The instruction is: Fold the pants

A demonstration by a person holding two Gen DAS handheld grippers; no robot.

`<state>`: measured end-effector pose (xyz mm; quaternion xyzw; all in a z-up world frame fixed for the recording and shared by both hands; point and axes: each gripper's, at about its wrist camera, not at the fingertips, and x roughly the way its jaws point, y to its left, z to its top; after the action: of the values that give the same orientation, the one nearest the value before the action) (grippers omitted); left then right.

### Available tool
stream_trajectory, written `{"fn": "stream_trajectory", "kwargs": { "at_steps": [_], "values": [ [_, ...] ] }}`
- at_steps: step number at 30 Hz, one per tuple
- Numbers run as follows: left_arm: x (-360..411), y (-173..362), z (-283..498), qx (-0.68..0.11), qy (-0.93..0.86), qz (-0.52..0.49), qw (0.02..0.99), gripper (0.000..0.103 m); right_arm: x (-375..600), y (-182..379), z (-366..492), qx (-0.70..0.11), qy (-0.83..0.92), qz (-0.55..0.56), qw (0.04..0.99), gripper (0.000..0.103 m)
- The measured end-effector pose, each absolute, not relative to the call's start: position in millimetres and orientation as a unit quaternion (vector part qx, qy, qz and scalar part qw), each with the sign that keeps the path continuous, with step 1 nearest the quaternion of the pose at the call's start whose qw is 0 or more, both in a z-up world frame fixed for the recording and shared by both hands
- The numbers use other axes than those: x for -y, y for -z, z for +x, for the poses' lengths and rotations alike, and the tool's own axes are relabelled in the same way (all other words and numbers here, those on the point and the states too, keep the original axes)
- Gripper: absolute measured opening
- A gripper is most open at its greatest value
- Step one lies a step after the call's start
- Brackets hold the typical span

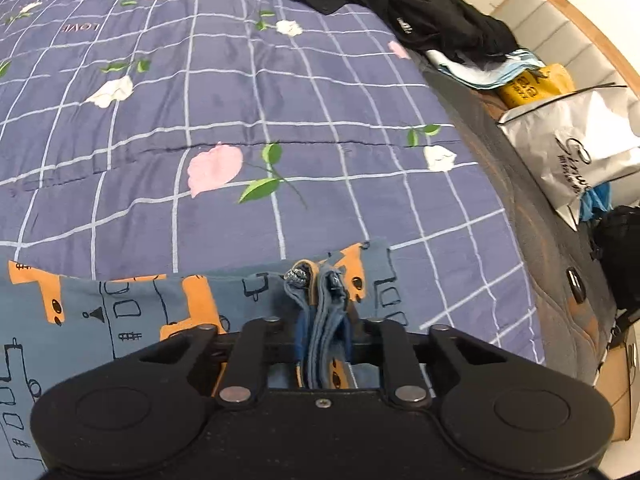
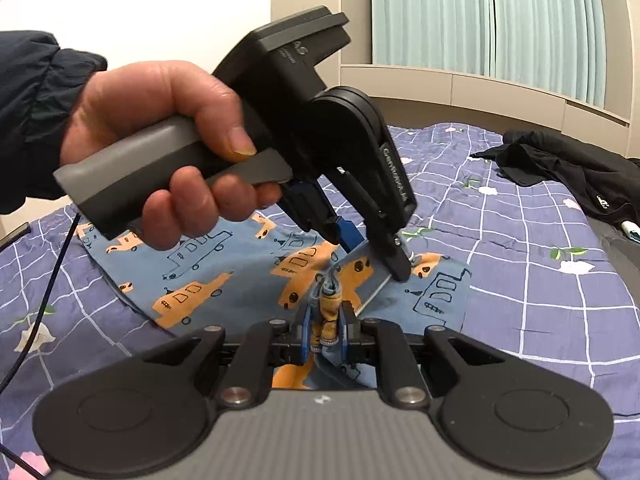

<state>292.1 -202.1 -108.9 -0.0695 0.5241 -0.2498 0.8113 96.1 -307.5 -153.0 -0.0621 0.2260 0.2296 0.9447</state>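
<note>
The pants (image 2: 224, 276) are blue with orange vehicle prints and lie spread on the purple checked bedspread (image 2: 520, 288). My right gripper (image 2: 326, 320) is shut on a bunched edge of the pants at their near side. My left gripper (image 1: 324, 312) is shut on a bunched fold of the pants (image 1: 120, 320). In the right wrist view the left gripper (image 2: 376, 256), held by a bare hand (image 2: 160, 128), pinches the pants' edge just beyond my right gripper. The two grips are close together.
A heap of black clothing (image 1: 420, 4) lies at the bed's far edge, also seen in the right wrist view (image 2: 568, 168). Beside the bed are folded light cloths (image 1: 476, 72), a yellow bag (image 1: 532, 84) and a white paper bag (image 1: 580, 152). A cable (image 2: 44, 292) hangs at left.
</note>
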Motion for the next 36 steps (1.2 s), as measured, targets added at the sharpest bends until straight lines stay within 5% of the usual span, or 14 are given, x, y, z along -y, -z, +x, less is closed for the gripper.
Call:
{"fn": "stream_trajectory", "kwargs": {
  "at_steps": [13, 17, 22, 24, 26, 30, 36],
  "values": [
    [160.0, 110.8, 281.3, -0.525, 0.221, -0.084, 0.817, 0.020, 272.9, 150.4, 101.0, -0.241, -0.260, -0.087, 0.931, 0.016],
    [161.5, 110.5, 270.1, -0.514, 0.195, -0.045, 0.834, 0.064, 267.9, 161.4, 97.9, -0.255, -0.257, -0.096, 0.927, 0.016],
    [166.9, 112.2, 262.4, -0.510, 0.196, -0.028, 0.837, 0.064, 269.9, 161.7, 94.9, -0.258, -0.254, -0.090, 0.928, 0.015],
    [161.3, 108.5, 261.3, -0.505, 0.183, -0.039, 0.842, 0.062, 269.7, 162.9, 95.3, -0.264, -0.253, -0.093, 0.926, 0.022],
    [146.3, 101.2, 257.4, -0.493, 0.170, -0.062, 0.851, 0.065, 269.8, 160.5, 90.6, -0.264, -0.253, -0.093, 0.926, 0.050],
    [101.4, 93.6, 229.8, -0.460, 0.147, -0.078, 0.872, 0.080, 281.6, 150.9, 71.5, -0.242, -0.251, -0.087, 0.933, 0.054],
    [64.8, 113.6, 191.0, -0.474, 0.150, -0.111, 0.861, 0.079, 289.5, 149.1, 73.4, -0.247, -0.232, -0.112, 0.934, 0.054]
  ]
}}
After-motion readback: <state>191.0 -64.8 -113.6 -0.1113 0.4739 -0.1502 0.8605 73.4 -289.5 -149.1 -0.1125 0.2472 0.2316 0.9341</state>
